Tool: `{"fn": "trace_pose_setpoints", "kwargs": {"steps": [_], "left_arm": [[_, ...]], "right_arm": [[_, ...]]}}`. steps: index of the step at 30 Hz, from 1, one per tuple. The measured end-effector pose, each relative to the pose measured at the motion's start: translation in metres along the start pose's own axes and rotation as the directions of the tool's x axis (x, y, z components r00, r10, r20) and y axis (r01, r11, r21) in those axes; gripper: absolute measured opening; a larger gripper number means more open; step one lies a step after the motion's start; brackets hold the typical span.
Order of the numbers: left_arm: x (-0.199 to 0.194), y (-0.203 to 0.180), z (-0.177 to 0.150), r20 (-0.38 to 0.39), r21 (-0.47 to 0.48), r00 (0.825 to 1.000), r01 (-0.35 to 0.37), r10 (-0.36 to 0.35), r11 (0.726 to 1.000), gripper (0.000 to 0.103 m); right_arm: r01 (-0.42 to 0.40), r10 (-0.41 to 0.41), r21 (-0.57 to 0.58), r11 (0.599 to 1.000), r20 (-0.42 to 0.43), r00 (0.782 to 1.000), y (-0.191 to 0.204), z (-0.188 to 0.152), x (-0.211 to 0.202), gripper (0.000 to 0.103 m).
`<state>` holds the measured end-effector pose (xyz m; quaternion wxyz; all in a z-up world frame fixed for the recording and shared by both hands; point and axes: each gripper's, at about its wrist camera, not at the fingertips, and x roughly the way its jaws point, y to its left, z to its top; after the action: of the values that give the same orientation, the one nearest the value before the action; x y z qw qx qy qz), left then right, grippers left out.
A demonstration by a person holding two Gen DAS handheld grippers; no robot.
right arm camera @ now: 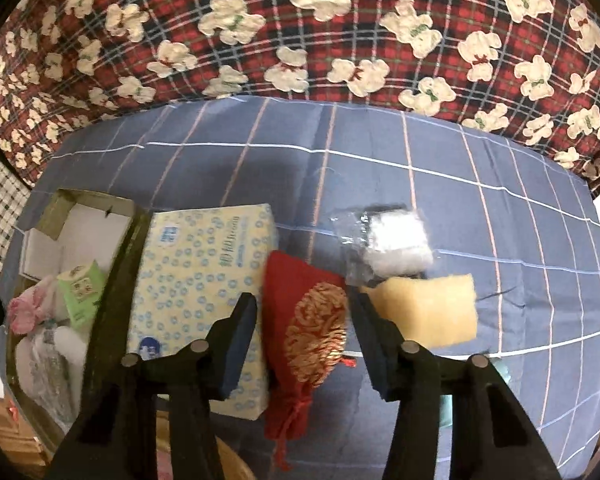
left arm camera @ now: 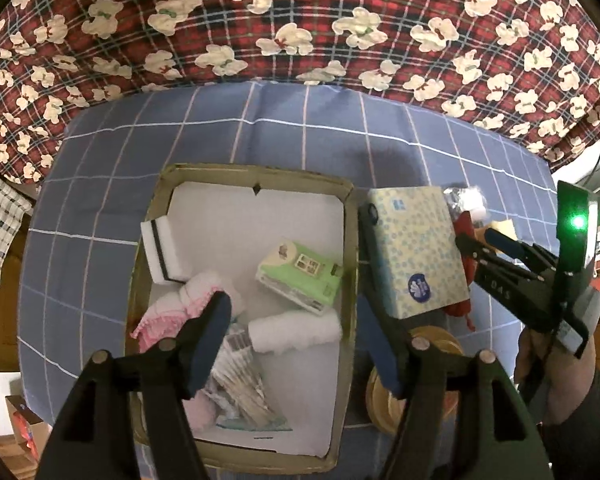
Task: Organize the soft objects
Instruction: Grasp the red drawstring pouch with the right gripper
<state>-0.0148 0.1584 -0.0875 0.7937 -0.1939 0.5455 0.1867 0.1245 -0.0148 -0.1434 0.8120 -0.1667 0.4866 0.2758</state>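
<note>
A blue checked cloth (left arm camera: pixel 260 128) spreads under and beyond the jaws. Farther ahead of them hangs a red plaid fabric (right arm camera: pixel 260 12) printed with cream bears. A round golden tin (left arm camera: pixel 436 344) sits just behind the left pair's right-hand jaw.

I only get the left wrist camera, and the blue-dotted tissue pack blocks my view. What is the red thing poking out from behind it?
Observer: A red drawstring pouch with a gold embroidered patch. It lies on the blue cloth right beside the tissue pack.
Operator: Does the right gripper have it?
Observer: No. The right gripper has its jaws open, one finger on each side of the pouch, and the pads look clear of it.
Operator: Is anything else loose out there?
Observer: A yellow sponge lies to the right of the pouch, just in front of a clear-wrapped white pack.
</note>
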Motion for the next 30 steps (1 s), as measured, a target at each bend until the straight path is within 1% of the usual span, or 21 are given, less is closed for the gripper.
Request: {"fn": "trace_pose_setpoints", "kwargs": {"steps": [1, 4, 6, 7, 8, 9, 10, 13, 16, 20, 23, 27, 30], "left_arm": [[0.000, 0.000, -0.001, 0.000, -0.002, 1.000, -0.002, 0.002, 1.000, 0.066], [0.000, -0.001, -0.002, -0.001, -0.007, 1.000, -0.005, 0.005, 1.000, 0.066], [-0.001, -0.002, -0.002, -0.002, -0.005, 1.000, -0.007, 0.007, 1.000, 0.066], [-0.001, -0.003, -0.002, -0.002, -0.003, 1.000, -0.009, 0.009, 1.000, 0.066], [-0.001, -0.004, -0.002, -0.002, -0.001, 1.000, -0.010, 0.010, 1.000, 0.066], [-0.001, -0.006, -0.002, -0.003, 0.002, 1.000, -0.008, 0.008, 1.000, 0.066], [0.000, -0.008, -0.002, -0.003, 0.004, 1.000, -0.006, 0.006, 1.000, 0.066], [0.000, -0.015, -0.001, -0.003, 0.020, 1.000, 0.000, 0.000, 1.000, 0.066], [0.002, -0.028, 0.001, -0.005, 0.044, 1.000, 0.015, -0.015, 0.999, 0.066], [0.007, -0.055, 0.003, -0.016, 0.095, 0.999, 0.050, -0.049, 0.994, 0.066], [0.012, -0.082, 0.003, -0.034, 0.143, 0.996, 0.083, -0.079, 0.986, 0.066], [0.016, -0.118, 0.004, -0.049, 0.213, 0.993, 0.120, -0.112, 0.970, 0.066], [0.022, -0.143, 0.004, -0.065, 0.258, 0.989, 0.146, -0.133, 0.955, 0.066]], "right_arm": [[0.006, -0.006, 0.001, 1.000, -0.002, 1.000, -0.001, -0.001, 0.001, 0.044], [0.025, -0.025, -0.003, 1.000, -0.014, 1.000, -0.004, -0.001, 0.007, 0.044], [0.020, -0.021, -0.015, 1.000, -0.043, 0.999, -0.003, -0.001, 0.014, 0.044], [0.016, -0.017, -0.024, 1.000, -0.056, 0.998, -0.002, -0.002, 0.018, 0.039], [0.017, -0.018, -0.028, 0.999, -0.051, 0.999, -0.001, -0.004, 0.019, 0.031], [0.017, -0.019, -0.036, 0.999, -0.049, 0.999, -0.001, -0.006, 0.020, 0.017], [0.009, -0.011, -0.040, 0.999, -0.051, 0.999, -0.001, -0.006, 0.021, 0.014], [-0.020, 0.018, -0.047, 0.999, -0.040, 0.999, -0.002, -0.006, 0.016, 0.013], [-0.051, 0.050, -0.035, 0.998, -0.007, 0.999, -0.006, -0.008, 0.001, 0.012], [-0.106, 0.105, 0.011, 0.994, 0.036, 0.994, -0.020, -0.014, -0.031, 0.012], [-0.163, 0.161, 0.049, 0.985, 0.055, 0.985, -0.033, -0.023, -0.053, 0.012], [-0.163, 0.155, 0.094, 0.982, 0.085, 0.984, -0.053, -0.037, -0.075, 0.012], [-0.150, 0.137, 0.156, 0.976, 0.093, 0.986, -0.077, -0.049, -0.088, 0.012]]}}
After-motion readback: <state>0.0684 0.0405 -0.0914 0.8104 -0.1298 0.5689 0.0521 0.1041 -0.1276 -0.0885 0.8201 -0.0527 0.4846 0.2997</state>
